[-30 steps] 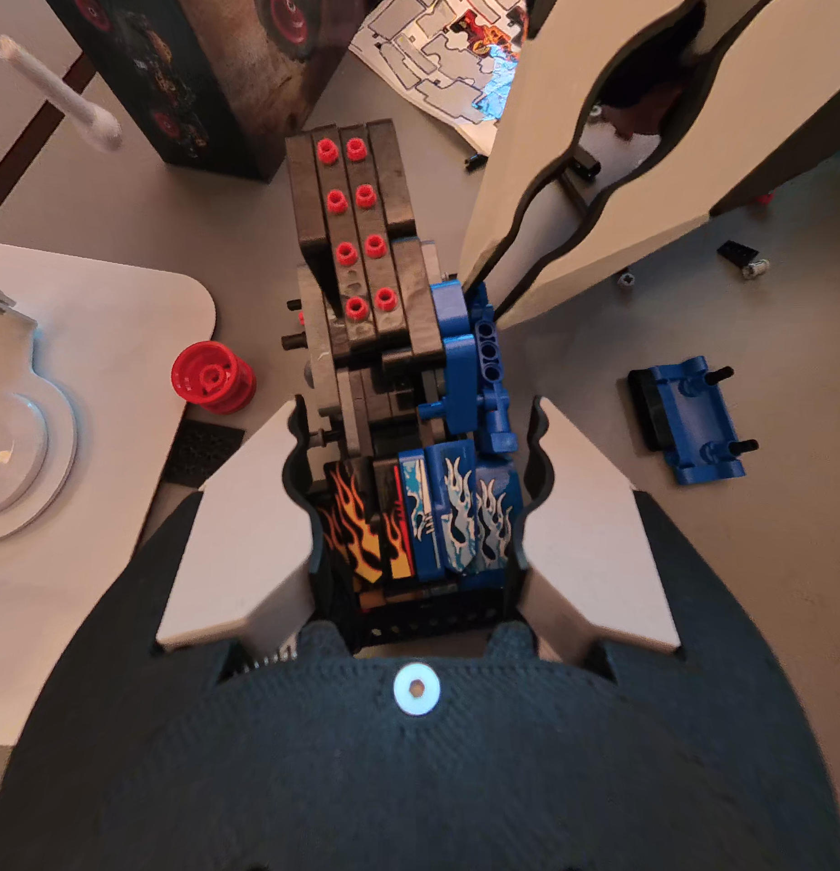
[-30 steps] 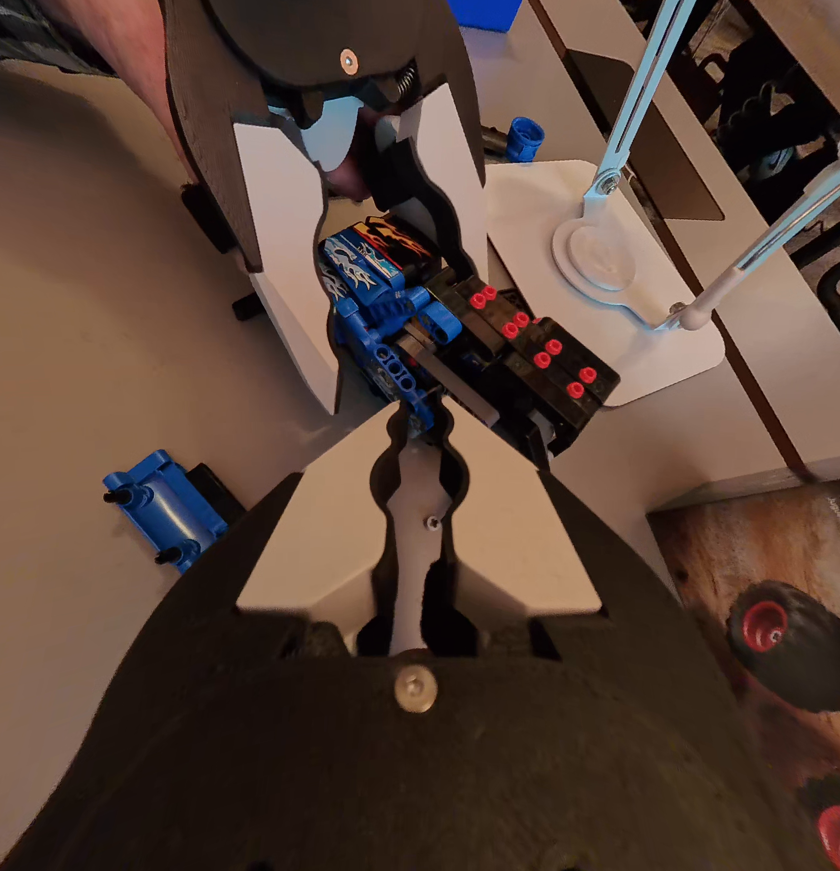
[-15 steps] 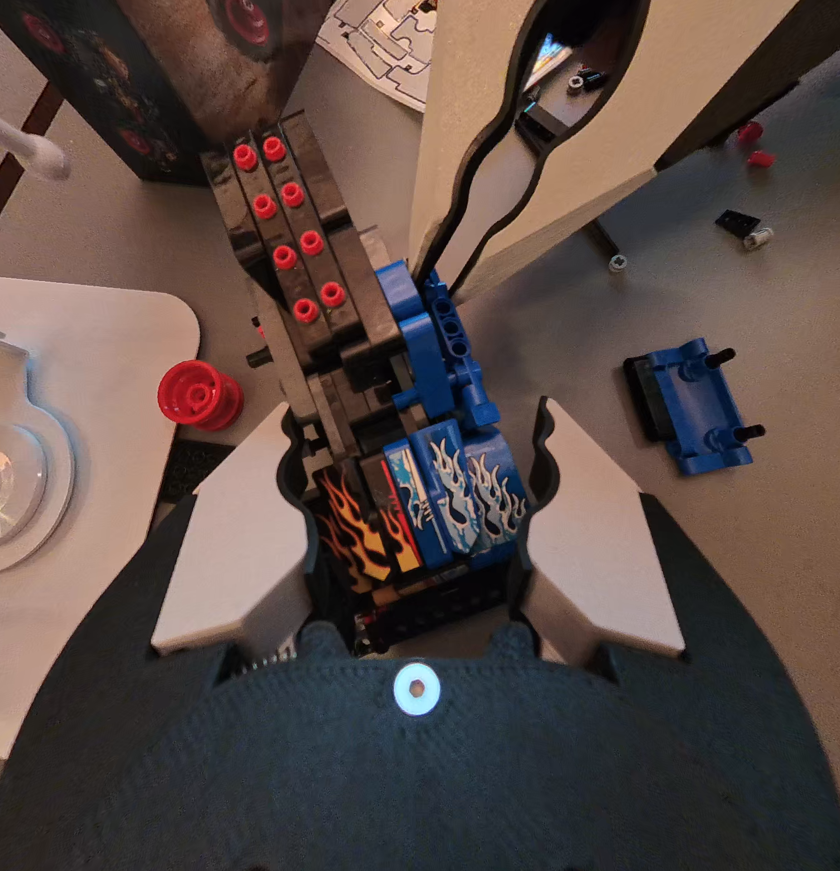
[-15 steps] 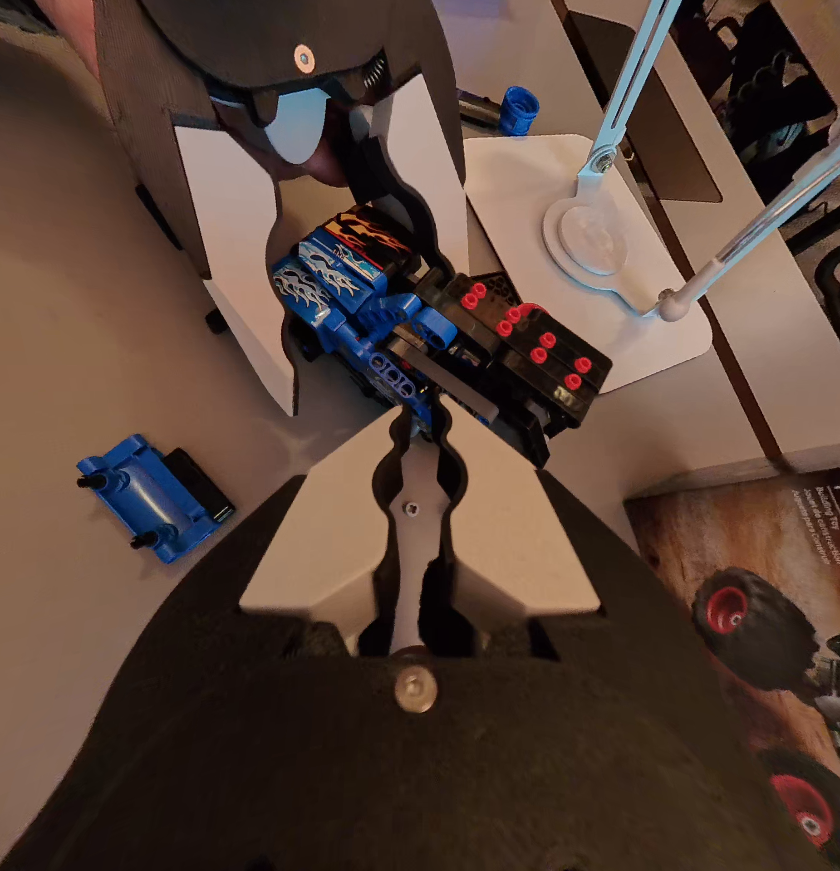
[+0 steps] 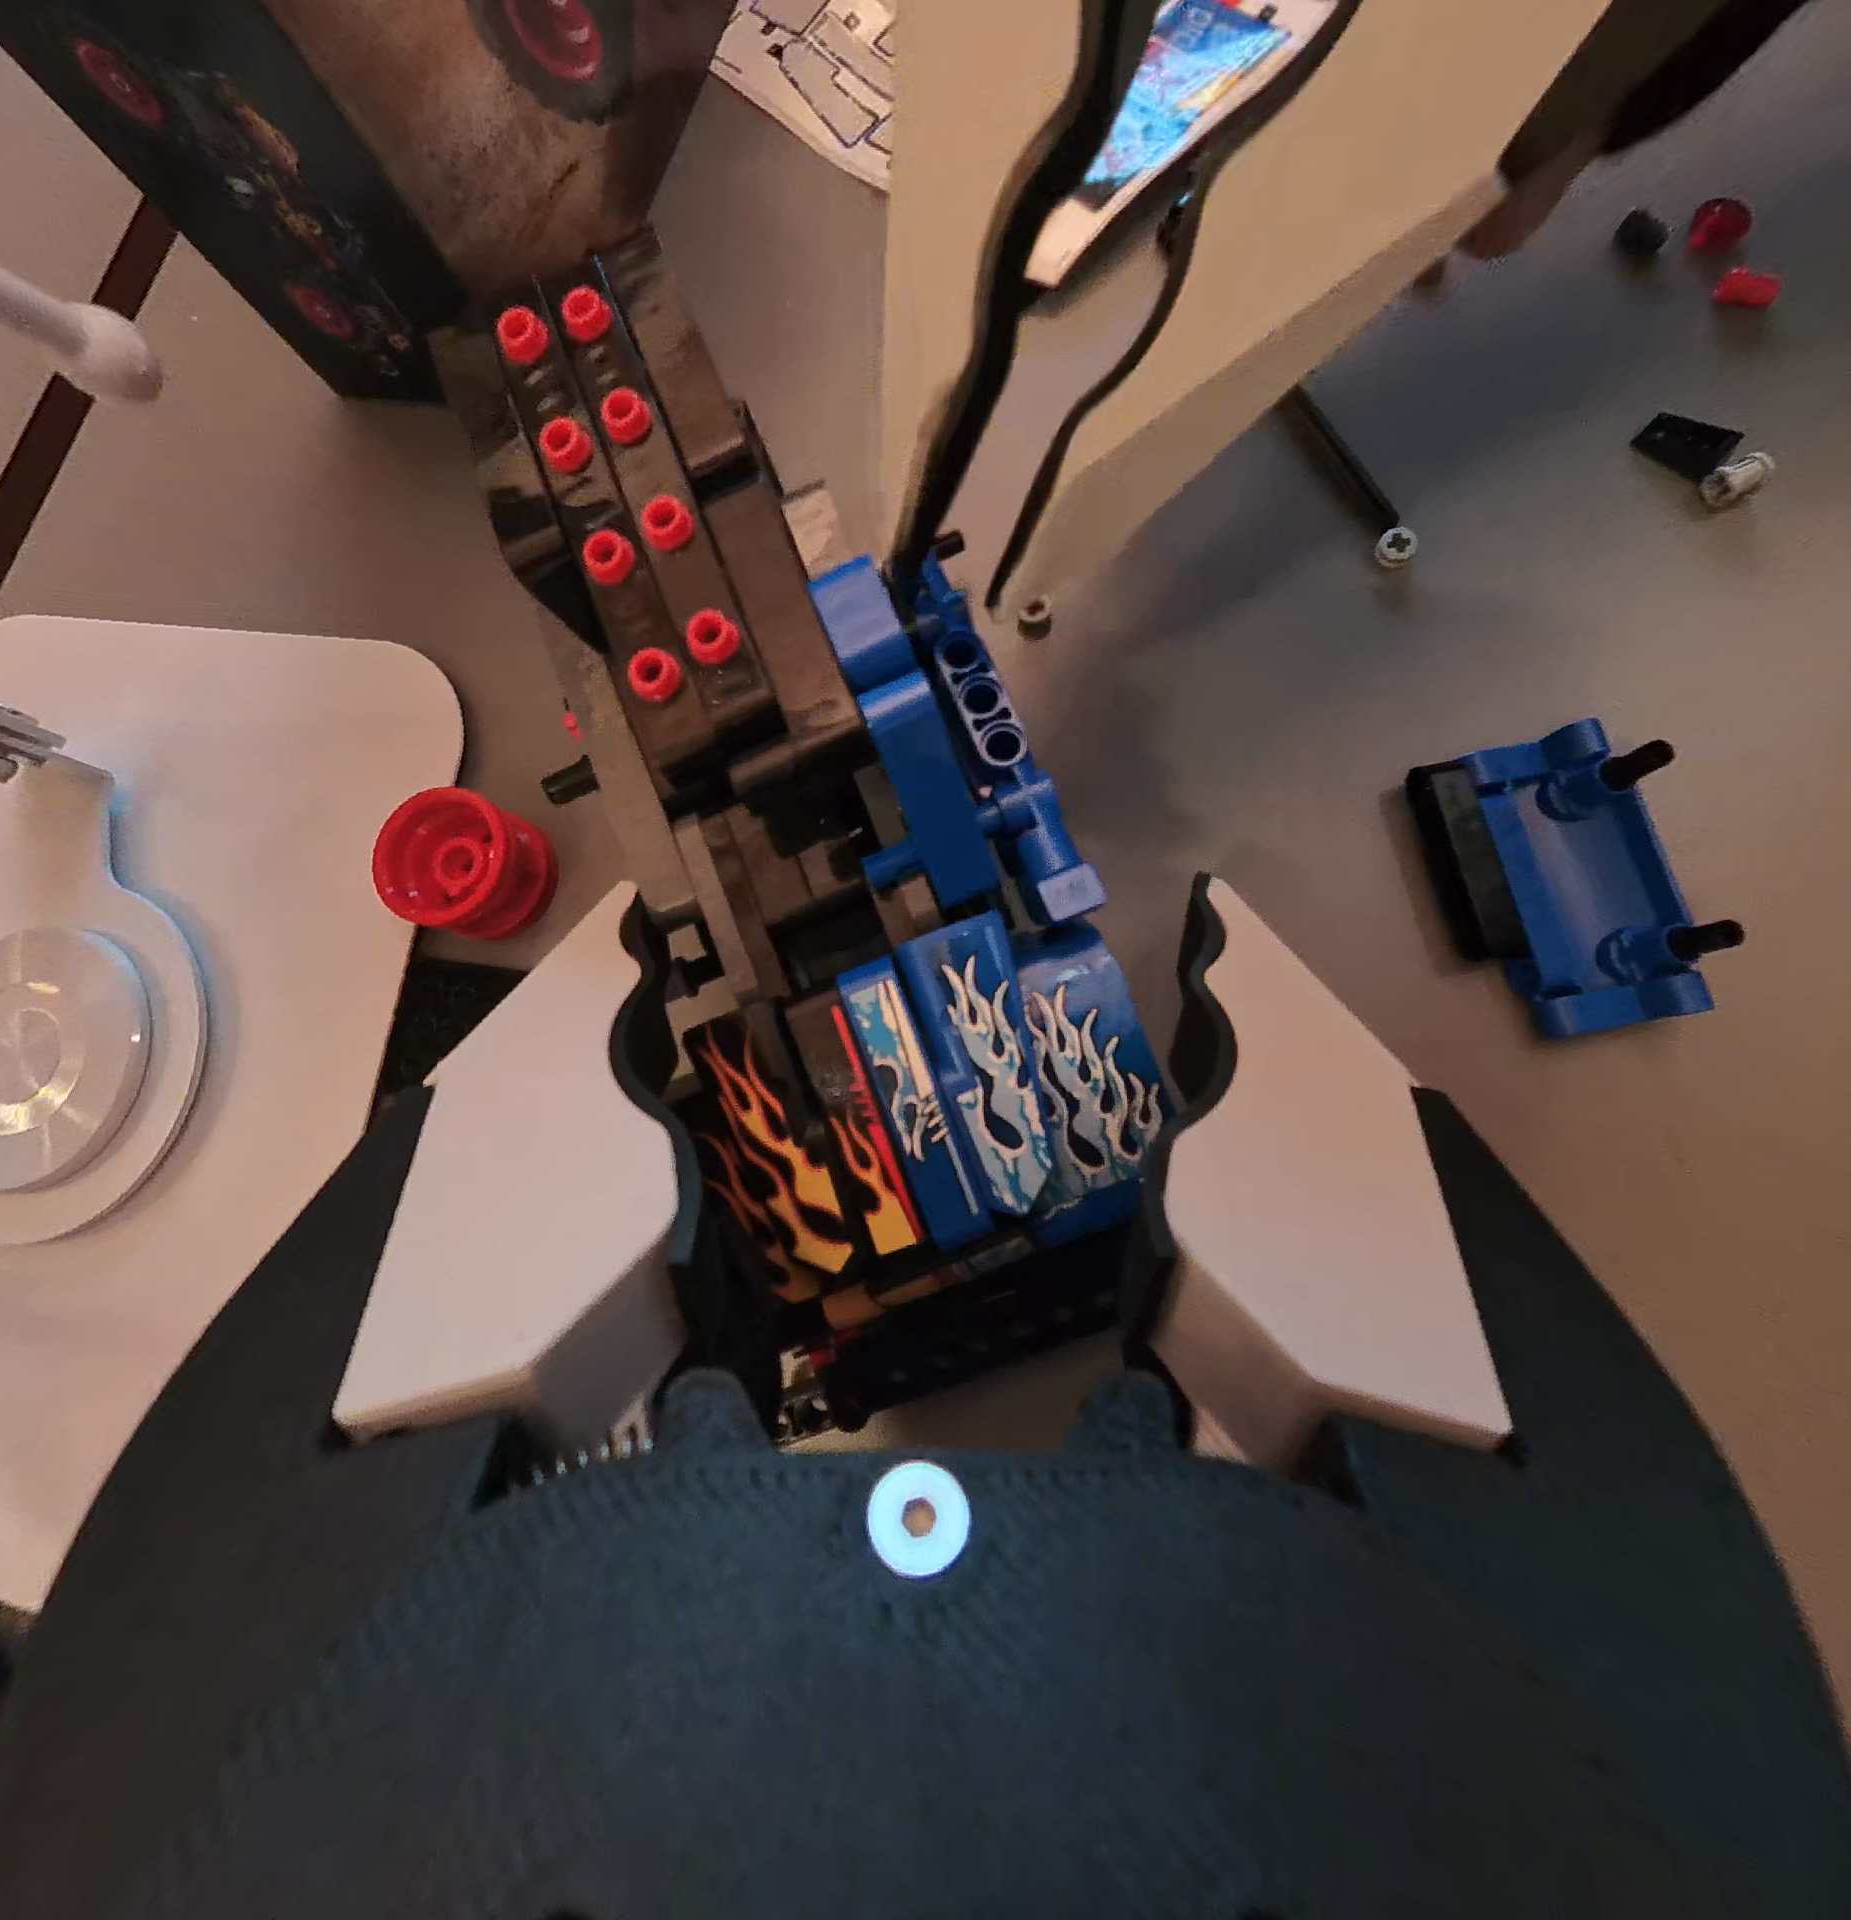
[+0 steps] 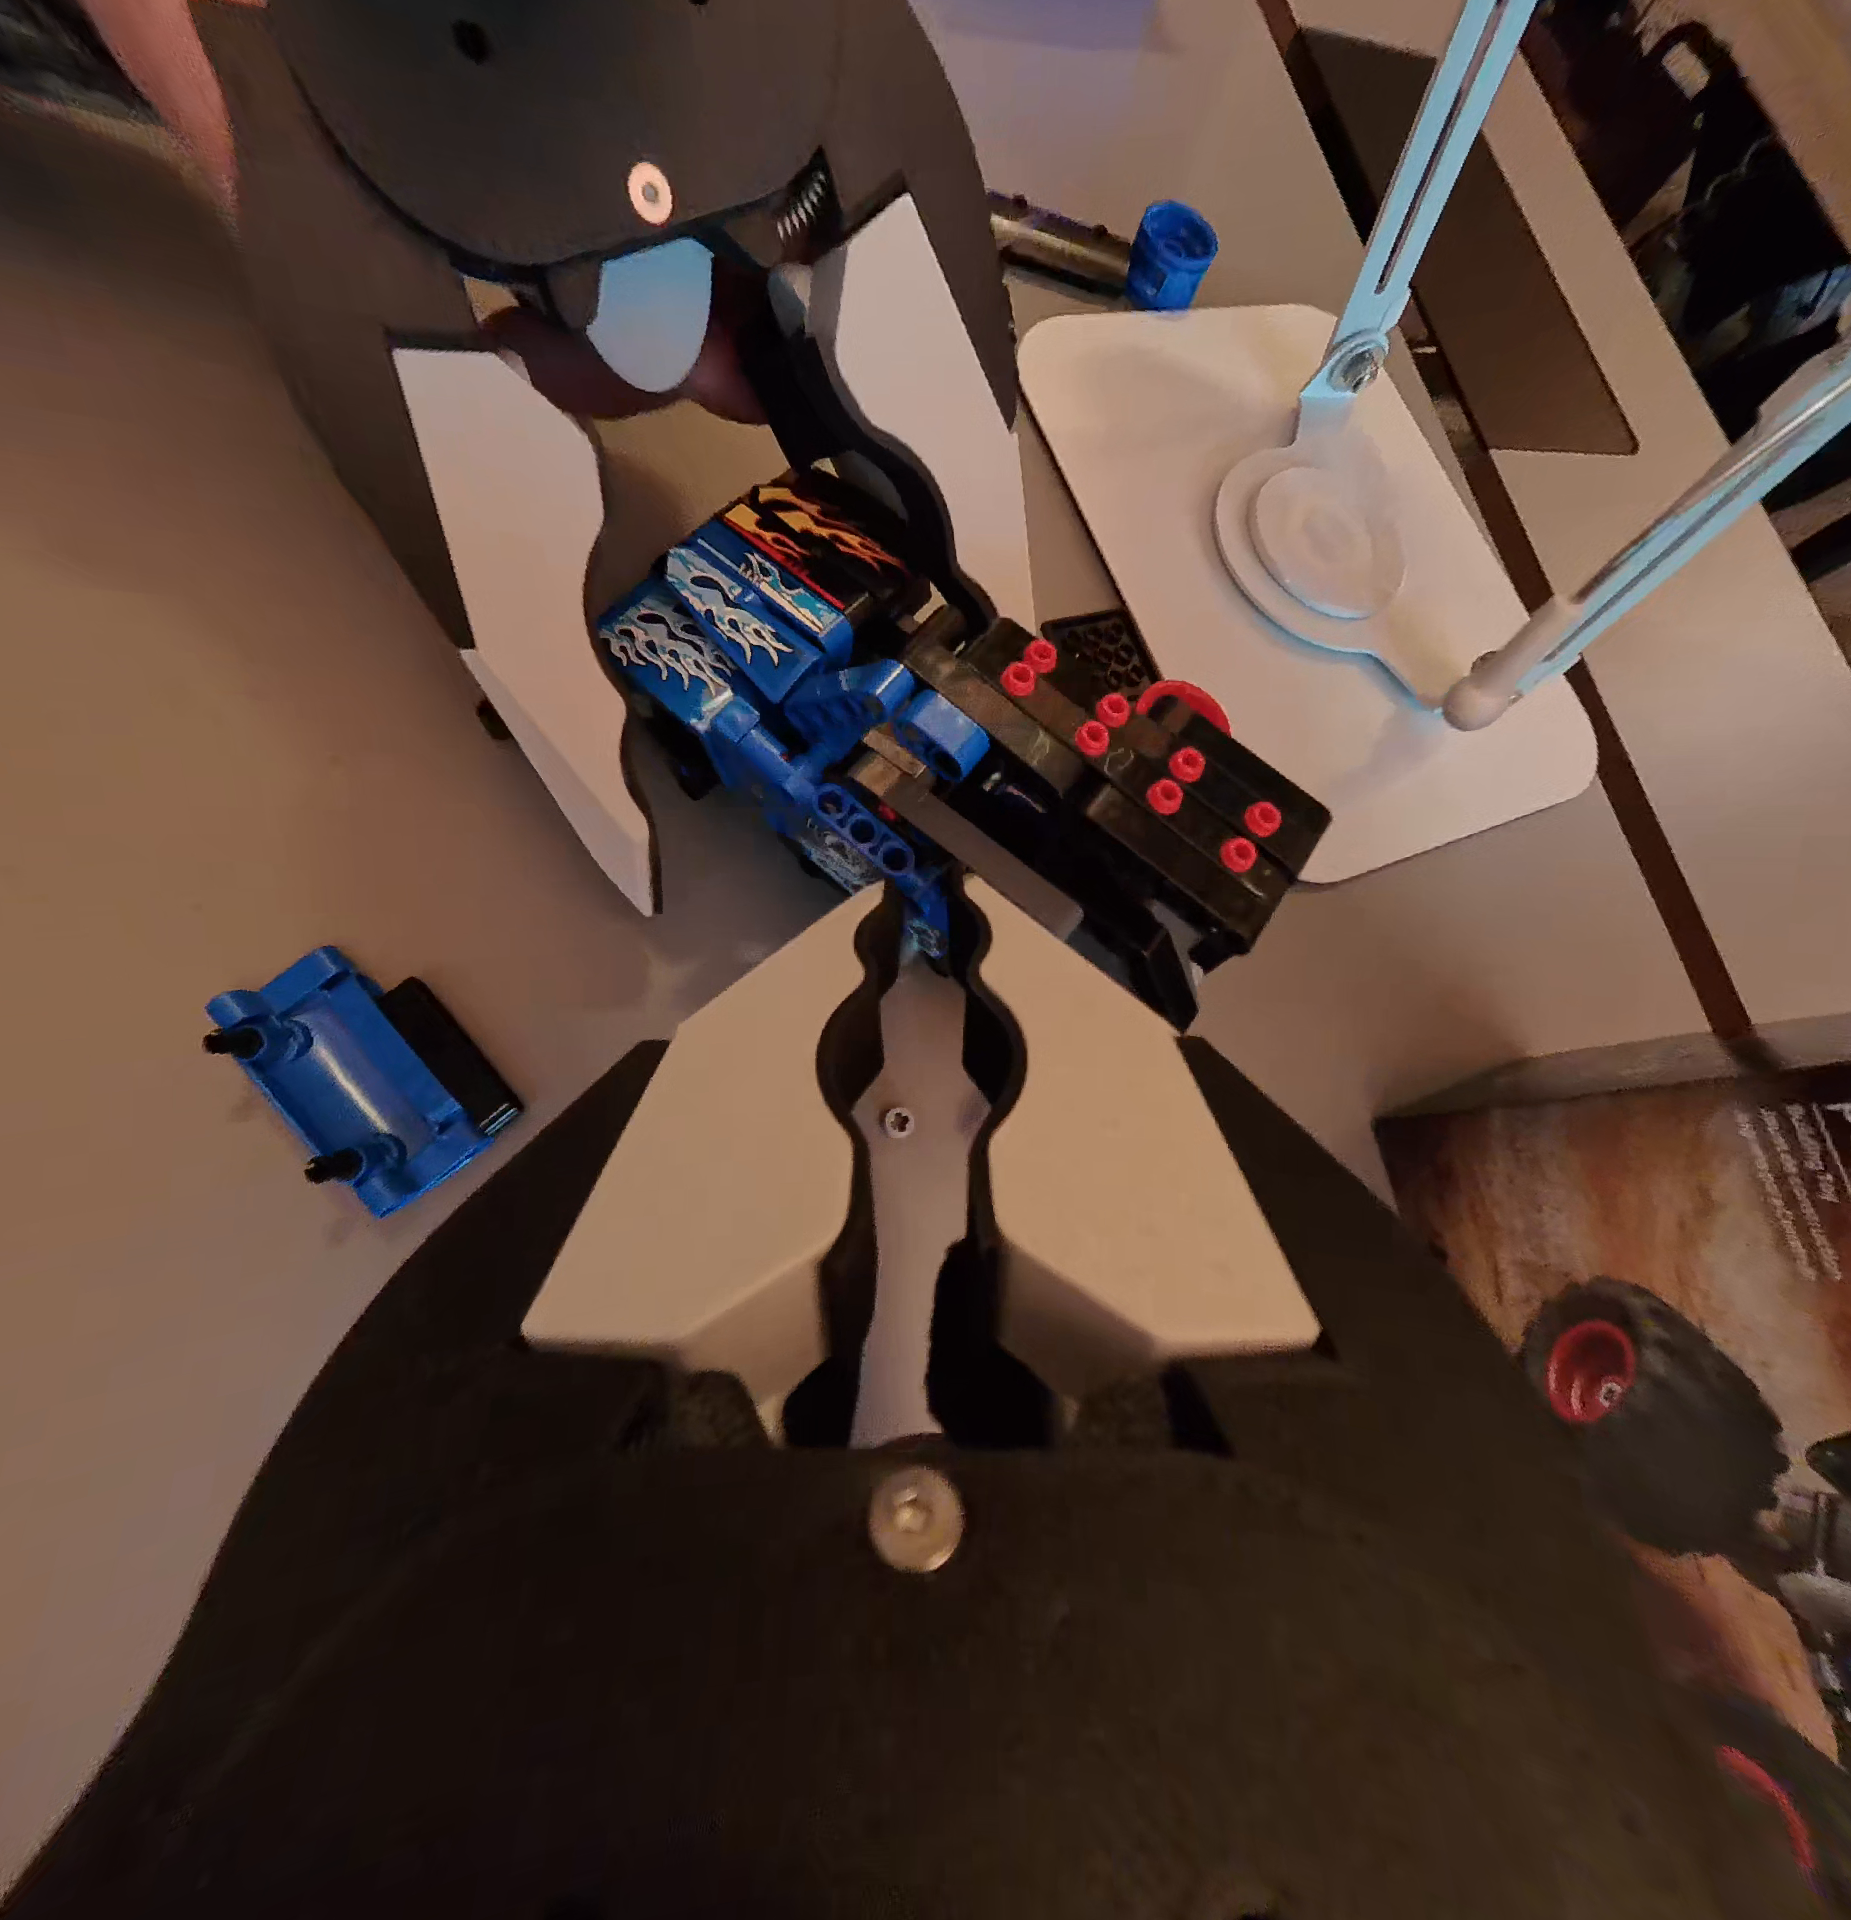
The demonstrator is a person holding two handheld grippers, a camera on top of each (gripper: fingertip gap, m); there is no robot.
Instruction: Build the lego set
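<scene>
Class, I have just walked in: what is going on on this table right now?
A person is building a lego truck with two handheld claws. The left claw clamps the flame-decorated end of the truck body. The right claw is closed on the blue beam along its side. A loose blue panel piece and a red wheel hub lie on the table, not yet attached.

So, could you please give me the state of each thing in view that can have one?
left hand-held gripper: shut on the truck body's flame end.
right hand-held gripper: shut on the body's blue beam.
truck body: part-built, held by both grippers.
blue sub-assembly: loose on the table, unattached.
red wheel hub: loose, without a tyre.
</scene>
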